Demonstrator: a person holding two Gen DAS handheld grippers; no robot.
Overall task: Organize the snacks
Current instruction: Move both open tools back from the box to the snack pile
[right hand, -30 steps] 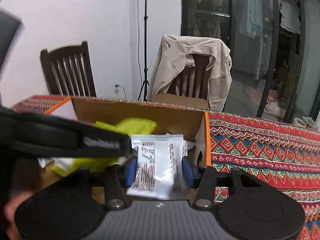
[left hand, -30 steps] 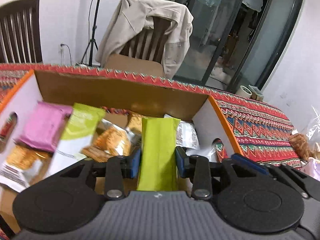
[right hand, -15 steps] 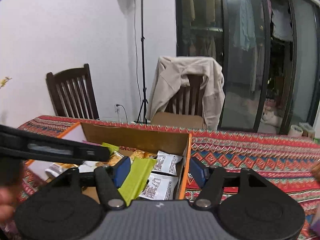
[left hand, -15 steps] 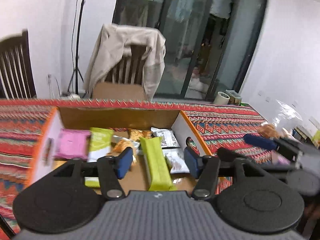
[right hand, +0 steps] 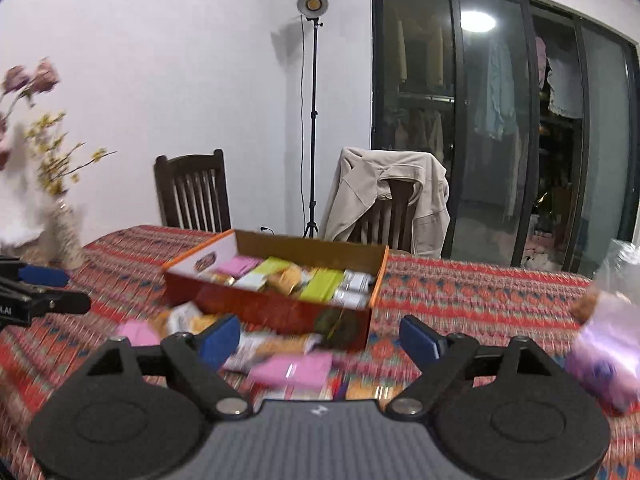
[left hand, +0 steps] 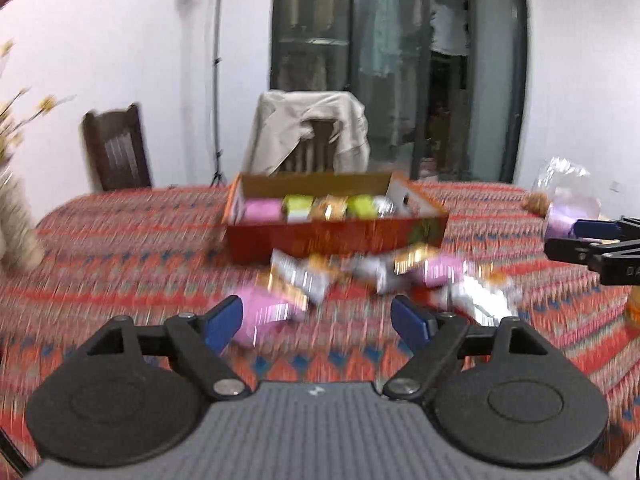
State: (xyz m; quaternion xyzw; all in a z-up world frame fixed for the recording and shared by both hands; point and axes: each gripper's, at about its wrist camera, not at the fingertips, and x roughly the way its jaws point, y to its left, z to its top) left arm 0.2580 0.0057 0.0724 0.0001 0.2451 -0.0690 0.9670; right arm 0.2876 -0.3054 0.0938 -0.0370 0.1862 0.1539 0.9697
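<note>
An orange cardboard box [left hand: 320, 240] [right hand: 272, 308] stands on the patterned tablecloth with several snack packets inside. Among them are a green bar [right hand: 322, 284] and white packets [right hand: 354, 286]. More loose packets lie blurred in front of the box, one of them a pink packet [left hand: 260, 316] [right hand: 292, 370]. My left gripper [left hand: 316, 320] hangs well back from the box, its jaws opening with nothing between them. My right gripper [right hand: 319, 338] is also back from the box, jaws opening and empty. Each gripper shows at the edge of the other's view.
A vase of flowers [right hand: 64, 236] stands at the table's left end. A clear plastic bag of snacks [left hand: 568, 200] [right hand: 608, 344] lies at the right. Behind the table are a dark wooden chair [right hand: 192, 192], a chair draped with a beige jacket [right hand: 388, 196] and a light stand [right hand: 314, 120].
The left gripper let go of the green bar and the right gripper of the white packet, both now in the box. Both opened and pulled back, bringing the loose packets into view.
</note>
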